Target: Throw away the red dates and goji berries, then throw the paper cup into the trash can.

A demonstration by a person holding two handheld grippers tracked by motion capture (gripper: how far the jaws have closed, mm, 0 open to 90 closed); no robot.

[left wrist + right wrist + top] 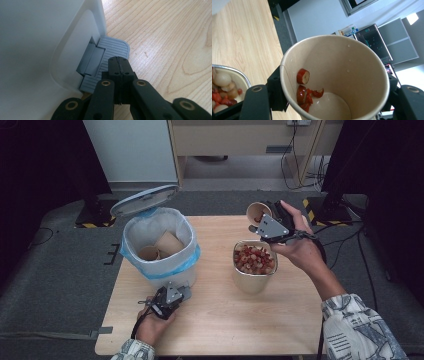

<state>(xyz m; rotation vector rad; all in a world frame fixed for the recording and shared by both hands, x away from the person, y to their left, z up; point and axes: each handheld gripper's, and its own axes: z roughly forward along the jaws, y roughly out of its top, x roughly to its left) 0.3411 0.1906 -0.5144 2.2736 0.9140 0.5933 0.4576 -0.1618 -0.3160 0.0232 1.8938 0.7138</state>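
1. Your right gripper [260,220] is raised above the far side of the table [215,320], and its jaws grip a paper cup [258,212] by its sides; the cup is tilted, its mouth turned toward you.
2. In the right gripper view the cup [337,75] sits between the two black jaws, and a few red fruit pieces [305,92] cling to its inner wall near the bottom.
3. Just below the cup stands a metal container [255,265] full of red and pale fruit pieces, right of the table's middle. Its rim shows at the lower left of the right gripper view [239,75].
4. Your left gripper [172,295] is low at the front of the white bin [160,245]. Its jaws are closed together with nothing between them, and their tips rest on the grey foot pedal [110,52] at the bin's base [37,50].
5. The bin's lid [144,199] stands open behind it. A blue bag [192,257] lines the bin, and two paper cups [160,247] lie inside.
6. The bin stands on the left part of the table, well apart from the metal container.
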